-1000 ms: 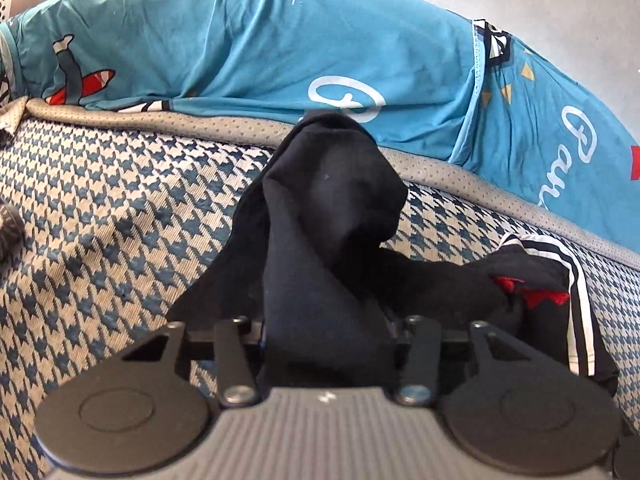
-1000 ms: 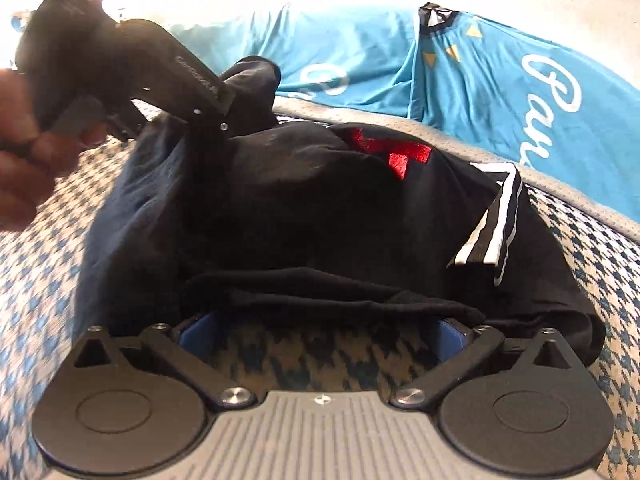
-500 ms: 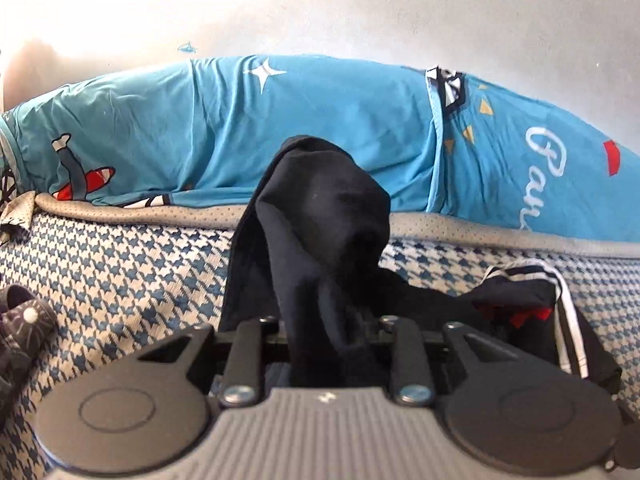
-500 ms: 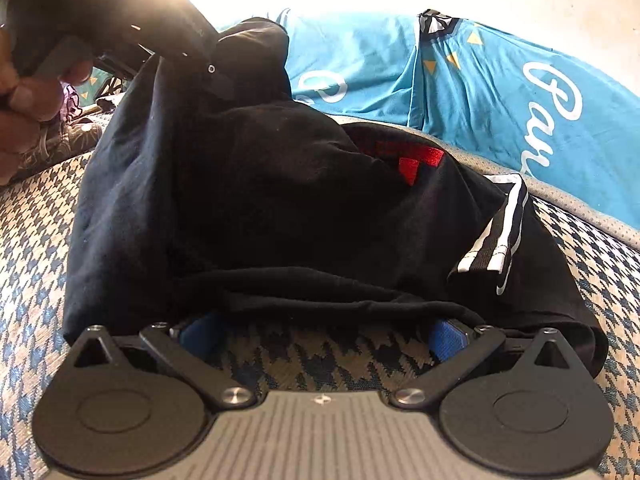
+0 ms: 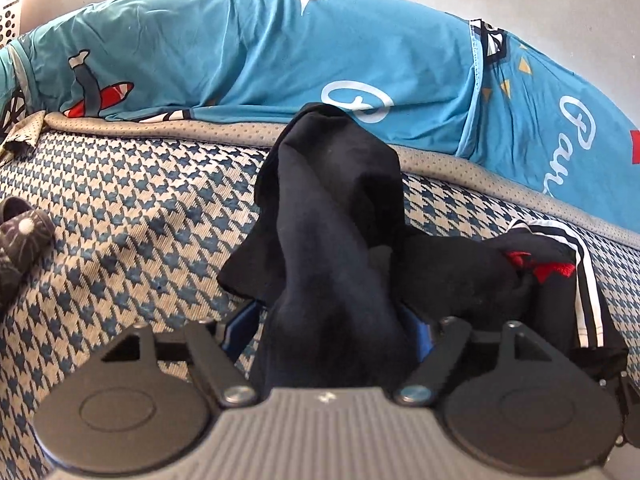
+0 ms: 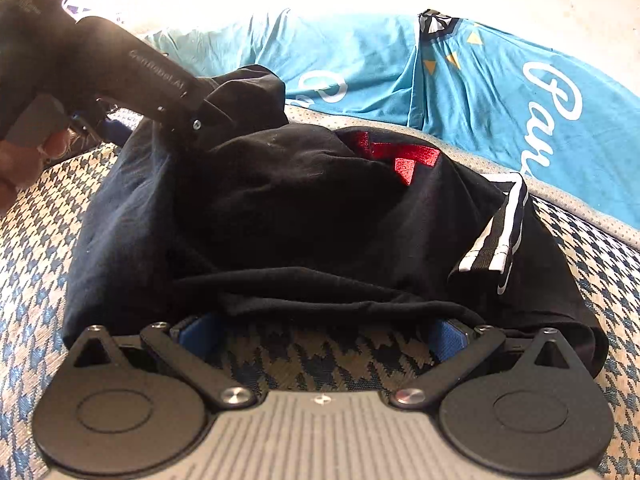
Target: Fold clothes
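Note:
A black garment (image 5: 332,208) with a red embroidered logo (image 6: 400,156) and white stripes (image 6: 500,232) lies bunched on the houndstooth mattress (image 5: 120,220). My left gripper (image 5: 328,312) has its jaws opening. A raised fold of the black cloth still stands between the blue pads, and the left pad shows clear of it. From the right wrist view, the left gripper (image 6: 200,112) sits at the garment's far left corner, held by a hand (image 6: 24,160). My right gripper (image 6: 322,328) is open wide at the near hem, which drapes over its fingertips.
A blue printed cover (image 5: 320,60) with white script runs along the back, behind a grey mesh border (image 5: 160,128). A dark patterned item (image 5: 20,240) lies at the left edge. A white perforated basket (image 5: 10,16) shows at the top left.
The left gripper's jaws, which were narrow on the black fold, have spread apart. That gripper rose briefly, then came back down. The right gripper has kept still.

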